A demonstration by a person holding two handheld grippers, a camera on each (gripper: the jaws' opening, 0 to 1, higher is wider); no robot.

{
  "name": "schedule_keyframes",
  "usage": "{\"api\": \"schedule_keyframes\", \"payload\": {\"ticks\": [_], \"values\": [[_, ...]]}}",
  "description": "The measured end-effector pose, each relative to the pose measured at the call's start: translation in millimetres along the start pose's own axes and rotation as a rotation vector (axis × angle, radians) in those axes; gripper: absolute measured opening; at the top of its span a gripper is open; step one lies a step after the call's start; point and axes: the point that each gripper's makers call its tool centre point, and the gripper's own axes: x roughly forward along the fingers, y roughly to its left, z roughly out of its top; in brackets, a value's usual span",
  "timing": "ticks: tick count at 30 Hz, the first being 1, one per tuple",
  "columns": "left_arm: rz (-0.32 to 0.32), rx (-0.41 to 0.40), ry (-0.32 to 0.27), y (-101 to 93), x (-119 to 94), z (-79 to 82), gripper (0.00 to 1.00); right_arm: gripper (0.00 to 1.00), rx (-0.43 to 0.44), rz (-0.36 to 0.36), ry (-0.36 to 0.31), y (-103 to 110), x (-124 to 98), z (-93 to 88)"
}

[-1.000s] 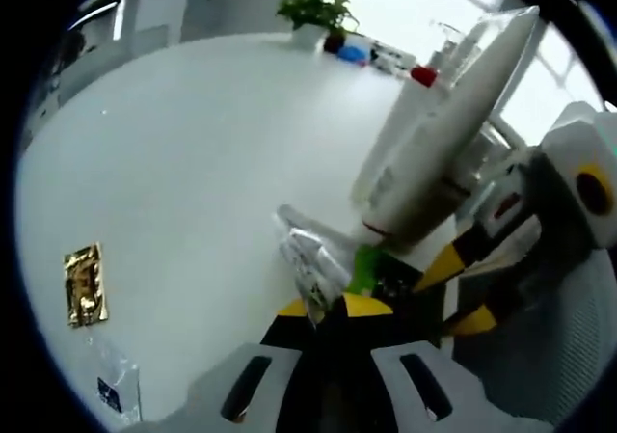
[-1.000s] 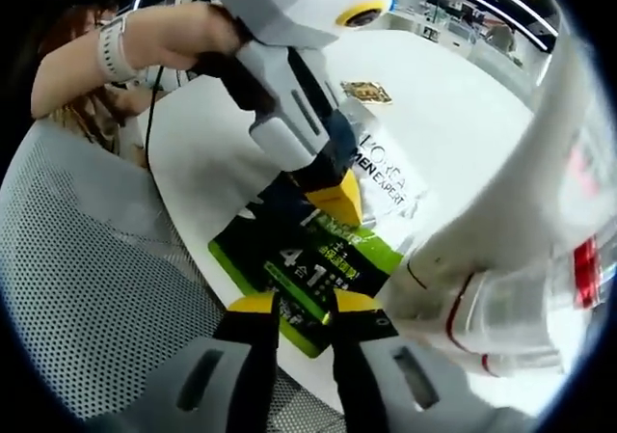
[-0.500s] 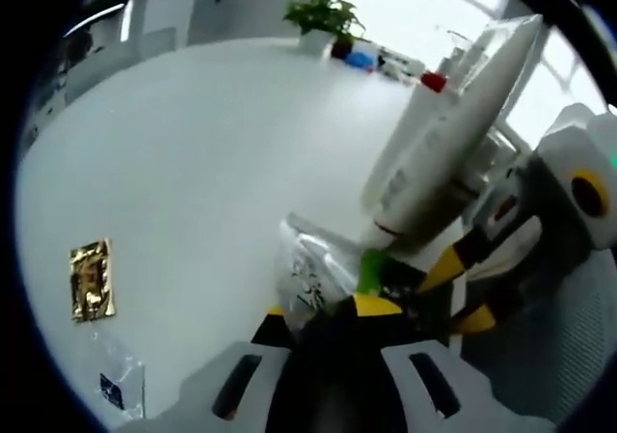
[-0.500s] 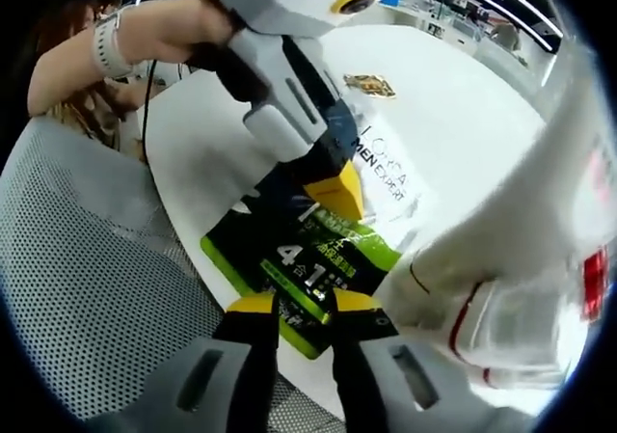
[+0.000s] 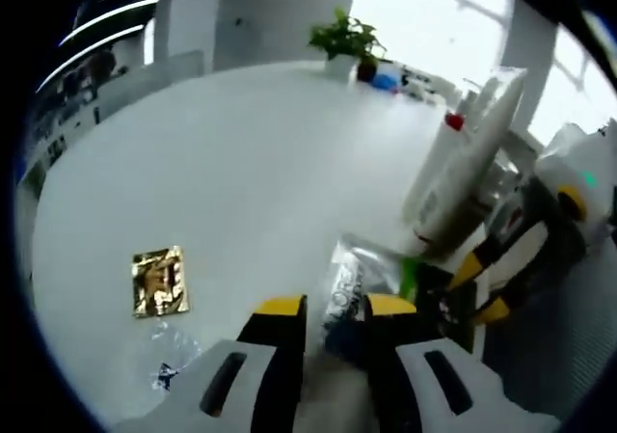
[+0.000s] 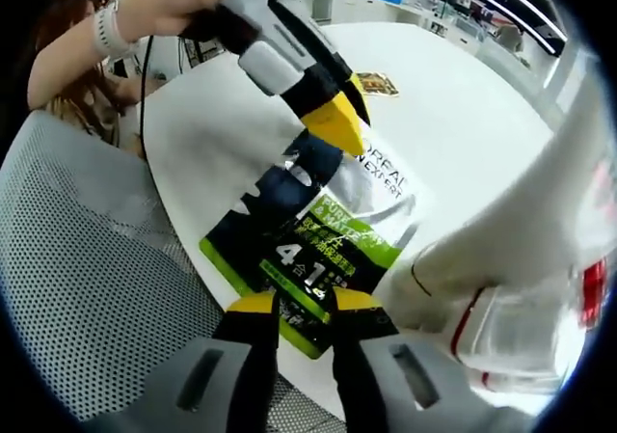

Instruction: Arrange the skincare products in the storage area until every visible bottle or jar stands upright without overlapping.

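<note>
A flat dark-blue and green skincare pack [image 6: 318,245] lies at the round white table's [image 6: 463,115] near edge. My right gripper [image 6: 305,306] is shut on its green bottom edge. From the upper left comes my left gripper [image 6: 342,124], held by a hand, its yellow tips at the pack's raised dark top end. In the left gripper view, the pack's silvery end [image 5: 339,284] sits between my left gripper's [image 5: 335,308] nearly closed jaws. My right gripper [image 5: 482,288] shows at the right. A white tube [image 6: 501,250] with a red stripe lies right of the pack, and it leans upward [image 5: 463,163].
A gold sachet [image 5: 159,281] and a crumpled clear wrapper [image 5: 169,365] lie on the table [image 5: 241,144] to the left. A potted plant [image 5: 347,40] and small items stand at the far edge. A grey mesh chair [image 6: 87,288] is beside the table.
My left gripper has risen and drawn back, so the pack's top end lifts with it and more of the table shows. The right gripper kept its hold on the green edge.
</note>
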Motion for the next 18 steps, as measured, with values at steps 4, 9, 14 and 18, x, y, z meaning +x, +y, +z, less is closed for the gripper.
{"api": "schedule_keyframes", "payload": {"ticks": [4, 9, 14, 18], "values": [[0.019, 0.009, -0.027, 0.7, -11, 4.3, 0.21, 0.21, 0.001, -0.001, 0.002, 0, 0, 0.1], [-0.027, 0.059, -0.029, -21.4, -10, 5.5, 0.2, 0.21, 0.008, -0.003, -0.003, 0, 0, 0.1], [-0.043, 0.05, 0.052, -26.6, 4, -12.0, 0.22, 0.21, 0.018, -0.015, -0.012, 0, 0, 0.0], [-0.019, 0.06, 0.091, -21.9, 12, -21.3, 0.23, 0.21, 0.016, -0.014, -0.015, 0, -1, -0.1]]}}
